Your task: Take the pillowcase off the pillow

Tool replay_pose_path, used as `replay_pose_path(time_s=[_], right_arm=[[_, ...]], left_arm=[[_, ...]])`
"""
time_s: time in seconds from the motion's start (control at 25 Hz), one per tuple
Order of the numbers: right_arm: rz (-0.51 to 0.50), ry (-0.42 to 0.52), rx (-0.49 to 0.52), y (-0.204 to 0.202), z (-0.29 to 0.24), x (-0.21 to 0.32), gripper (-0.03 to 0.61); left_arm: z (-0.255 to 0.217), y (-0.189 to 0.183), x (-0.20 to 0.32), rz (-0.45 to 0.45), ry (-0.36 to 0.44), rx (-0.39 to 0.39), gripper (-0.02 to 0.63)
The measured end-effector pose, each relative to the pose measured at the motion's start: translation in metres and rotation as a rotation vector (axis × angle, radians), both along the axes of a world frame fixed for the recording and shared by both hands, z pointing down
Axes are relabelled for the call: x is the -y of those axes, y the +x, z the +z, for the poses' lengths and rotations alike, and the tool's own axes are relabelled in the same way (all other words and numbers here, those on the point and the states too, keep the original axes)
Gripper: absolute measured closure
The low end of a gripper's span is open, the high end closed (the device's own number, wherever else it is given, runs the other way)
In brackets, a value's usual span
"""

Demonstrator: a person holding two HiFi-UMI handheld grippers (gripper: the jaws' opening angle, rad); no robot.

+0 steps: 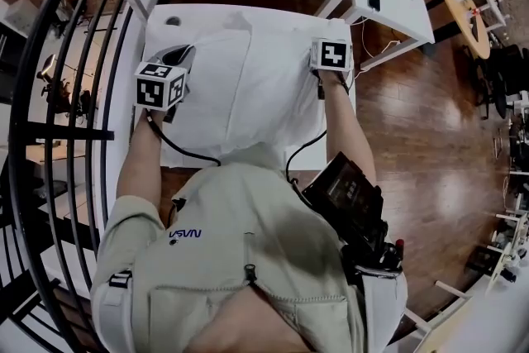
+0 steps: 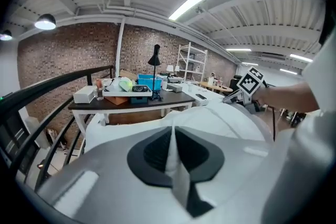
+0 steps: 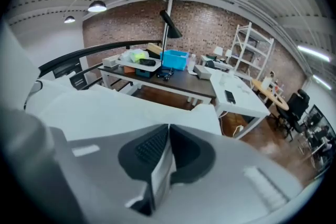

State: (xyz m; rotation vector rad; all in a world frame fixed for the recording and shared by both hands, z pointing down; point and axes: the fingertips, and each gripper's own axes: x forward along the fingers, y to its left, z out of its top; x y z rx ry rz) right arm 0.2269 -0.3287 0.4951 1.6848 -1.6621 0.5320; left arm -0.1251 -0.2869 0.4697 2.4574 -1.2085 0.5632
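Left gripper view shows pillowcase pinched between its jaws.

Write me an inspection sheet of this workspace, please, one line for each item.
Surface: white table, mostly covered.
Job's things: pillowcase still on its pillow.
Clutter: dark desk behind carries tray, blue box, lamp.
Grippers: left gripper and right gripper each shut on a pinch of pillowcase.
Cables: black cable trails from each gripper.
Surroundings: black railing, wooden floor, brick wall.
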Motion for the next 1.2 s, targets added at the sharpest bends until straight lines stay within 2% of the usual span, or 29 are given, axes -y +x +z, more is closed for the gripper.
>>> replay_pose_path(time_s=[0.08,0.16,0.36,0.48,0.68,0.8,0.88,1.0,1.2], right_arm=[[0.015,-0.023,-0.011,0.004,0.009,-0.006,0.568],[-0.028,-0.015,0.041,-0.010,0.020,-0.003,0.568],[0.014,-0.019,0.004,0.003,0.032,-0.005,0.567],[-0.018,0.037,0.050,-0.006,0.030,0.001,0.560],[-0.100,0.185,0.117,-0.031,-0.006,0.000,0.483],[-0.125,0.288,0.141,-0.050,-0.036,-0.021,0.459],[-0.126,0.329,0.141,-0.062,-0.046,-0.047,0.449],[-0.106,0.355,0.142,-0.073,-0.048,-0.086,0.439],[-0.117,0.371,0.144,-0.086,-0.043,-0.132,0.439]], left_arm=[[0.017,0.004,0.006,-0.001,-0.034,0.005,0.598],[0.033,0.010,0.014,0.004,-0.048,0.015,0.597],[0.050,0.015,0.026,0.015,-0.048,0.017,0.589],[0.046,0.020,0.031,0.026,-0.018,0.010,0.566],[0.007,0.023,0.033,0.038,0.105,0.001,0.525],[-0.018,0.030,0.013,0.079,0.171,-0.030,0.443],[-0.027,0.034,-0.009,0.104,0.199,-0.057,0.411],[-0.026,0.038,-0.040,0.114,0.217,-0.077,0.393],[-0.008,0.046,-0.078,0.083,0.211,-0.043,0.391]])
